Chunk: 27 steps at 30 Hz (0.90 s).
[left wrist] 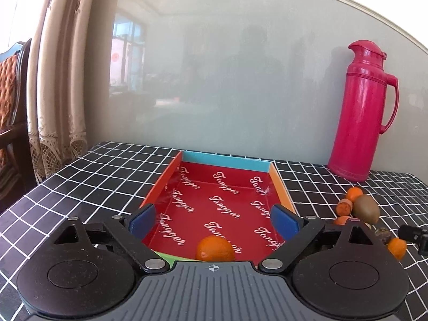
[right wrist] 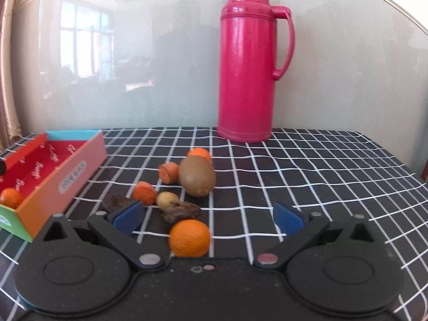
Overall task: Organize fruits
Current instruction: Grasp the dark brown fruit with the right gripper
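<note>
Orange (left wrist: pixel 214 248) in box (left wrist: pixel 226 162), left tongs (left wrist: pixel 213 220) apart

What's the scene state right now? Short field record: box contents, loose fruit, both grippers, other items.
box: colourful cardboard box, red inside
in box: one orange at the near end
loose fruit: kiwi, large orange, small orange fruits and dark pieces, on the checked tablecloth right of the box
left gripper: open, empty, over the box
right gripper: open, empty, large orange just in front
other: pink thermos, upright at the wall
</note>
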{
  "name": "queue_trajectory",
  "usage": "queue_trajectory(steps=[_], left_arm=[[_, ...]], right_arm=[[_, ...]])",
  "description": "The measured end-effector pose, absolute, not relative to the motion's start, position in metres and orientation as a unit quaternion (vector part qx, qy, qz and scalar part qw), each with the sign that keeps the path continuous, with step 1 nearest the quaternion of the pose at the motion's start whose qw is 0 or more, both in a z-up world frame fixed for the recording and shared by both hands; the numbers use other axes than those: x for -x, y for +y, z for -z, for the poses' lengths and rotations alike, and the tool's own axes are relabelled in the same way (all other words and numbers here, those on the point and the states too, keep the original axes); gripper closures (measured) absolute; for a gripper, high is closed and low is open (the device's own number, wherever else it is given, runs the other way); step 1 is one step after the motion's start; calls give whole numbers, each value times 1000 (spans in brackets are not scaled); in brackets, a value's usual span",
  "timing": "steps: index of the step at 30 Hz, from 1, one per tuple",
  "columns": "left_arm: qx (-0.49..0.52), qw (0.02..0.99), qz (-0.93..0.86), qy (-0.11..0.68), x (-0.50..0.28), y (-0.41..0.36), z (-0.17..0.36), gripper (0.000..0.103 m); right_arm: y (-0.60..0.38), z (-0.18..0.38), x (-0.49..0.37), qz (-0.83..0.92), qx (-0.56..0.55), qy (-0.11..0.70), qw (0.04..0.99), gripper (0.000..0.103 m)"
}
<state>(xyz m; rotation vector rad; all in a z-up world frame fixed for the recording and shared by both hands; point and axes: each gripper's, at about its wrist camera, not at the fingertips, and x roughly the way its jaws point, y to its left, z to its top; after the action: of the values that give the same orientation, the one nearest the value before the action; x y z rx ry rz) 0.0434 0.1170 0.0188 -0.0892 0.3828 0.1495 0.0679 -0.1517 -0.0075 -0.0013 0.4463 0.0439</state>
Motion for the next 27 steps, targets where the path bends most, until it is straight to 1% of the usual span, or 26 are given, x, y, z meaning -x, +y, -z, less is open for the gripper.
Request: queue_trajectory(steps=[5,9,11,13,15,18,19,20,21,27], left_arm=[[48,977,-85,191,-38,128,-19,10],[51,976,-95,191,-33,139,-19,10],[53,974,-102,193,-31,147,-18,10],[53,973,-108,196,-30,154,-17,10],[53,972,-115,198,-29,161,-16,10],[58,971,-123,197,-27,171,-16,10],[58,970,-124,198,-27,173,-15,10],[58,970,-125,201,-27,176,-15,10],[56,969,-127,205,-28,177,-14,10],[56,965,-141,215,-27,193,-11,10]], right_arm=[[-130,7,-65,-57,7,209,976,0],[-109,7,-70,-73,10,206,976,3],[-100,7,-74,-78,6,210,975,8],[-92,8,-78,-81,3,216,973,10],[-85,10,-83,-83,6,224,971,15],[-76,14,-90,-85,11,235,968,18],[-74,15,-93,-85,12,238,967,24],[-72,16,-95,-84,14,242,967,26],[-70,17,-97,-83,15,245,966,26],[-61,27,-113,-70,24,275,958,38]])
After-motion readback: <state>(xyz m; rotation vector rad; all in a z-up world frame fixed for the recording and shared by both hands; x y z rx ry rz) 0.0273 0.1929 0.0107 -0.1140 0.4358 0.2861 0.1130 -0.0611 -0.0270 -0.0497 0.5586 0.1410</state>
